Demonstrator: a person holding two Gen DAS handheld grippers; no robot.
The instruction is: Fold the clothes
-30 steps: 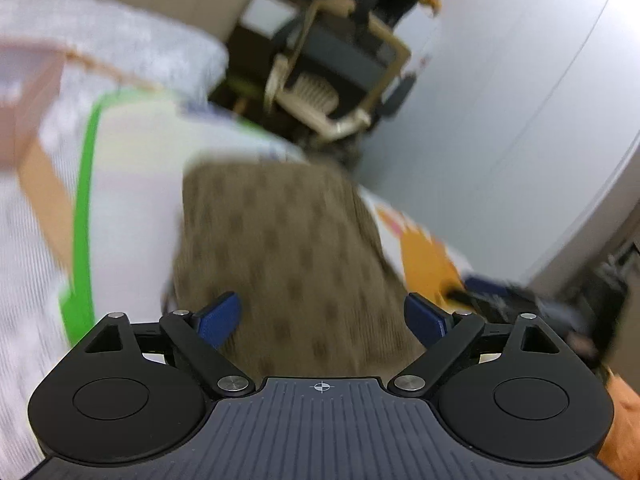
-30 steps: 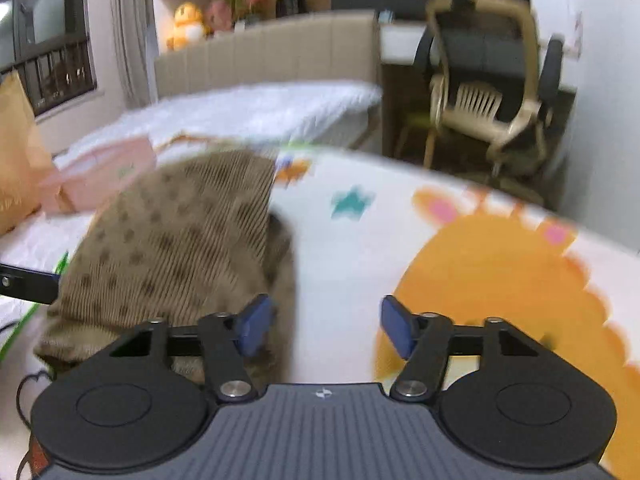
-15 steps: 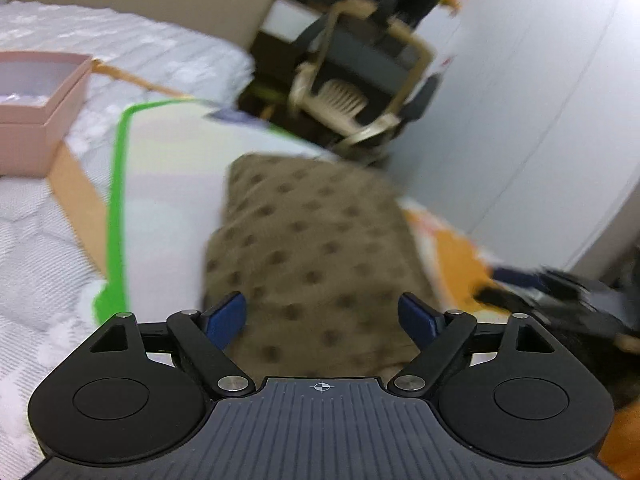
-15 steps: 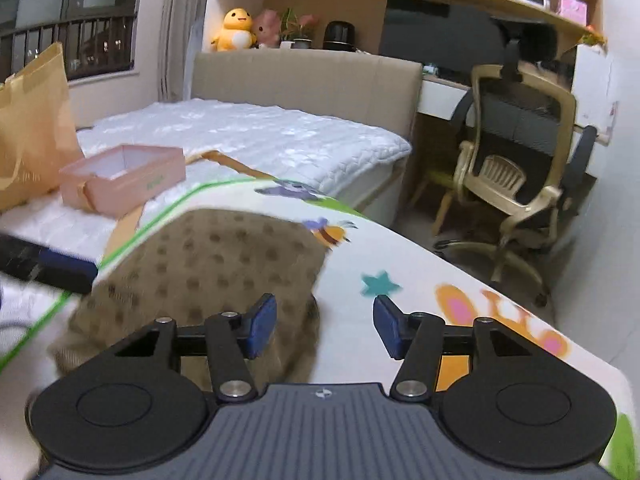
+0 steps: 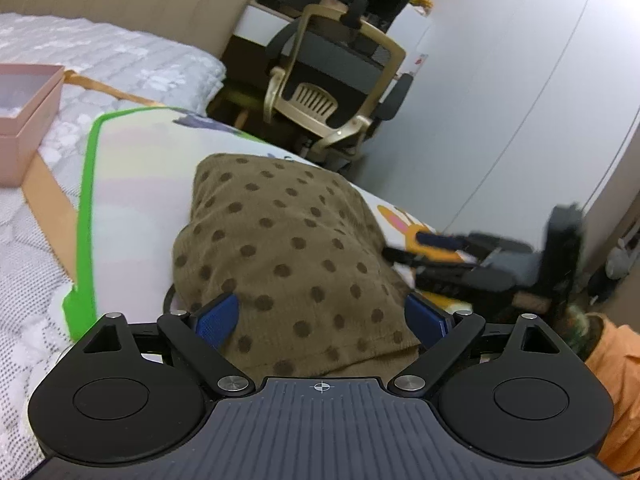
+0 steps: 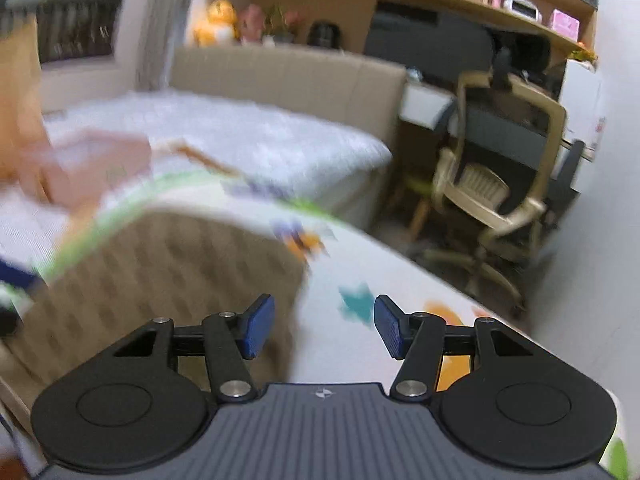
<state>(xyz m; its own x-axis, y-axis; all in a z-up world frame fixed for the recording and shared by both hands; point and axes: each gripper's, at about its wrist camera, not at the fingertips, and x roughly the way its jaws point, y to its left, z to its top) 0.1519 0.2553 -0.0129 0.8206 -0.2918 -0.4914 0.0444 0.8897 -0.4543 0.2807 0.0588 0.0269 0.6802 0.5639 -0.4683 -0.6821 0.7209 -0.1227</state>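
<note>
A folded brown garment with dark dots (image 5: pixel 288 256) lies on a printed play mat (image 5: pixel 132 200) spread over the bed. My left gripper (image 5: pixel 322 318) is open just above its near edge, blue pads on either side and nothing gripped. In the right wrist view the same brown garment (image 6: pixel 160 276) is blurred at lower left. My right gripper (image 6: pixel 324 330) is open over its right edge and the mat (image 6: pixel 384 272), holding nothing. The right gripper (image 5: pixel 460 256) also shows blurred at the garment's right side in the left wrist view.
A pink box (image 5: pixel 24 120) sits on the white quilted mattress (image 5: pixel 120 56) at left. A beige office chair (image 5: pixel 336 92) and desk stand beyond the bed's end. An orange cloth (image 5: pixel 612 380) lies at lower right. A padded headboard (image 6: pixel 288 84) backs the bed.
Both grippers have pulled back and risen from the folded garment, staying open. The right wrist view now swings and blurs; the right gripper shows at the garment's right side.
</note>
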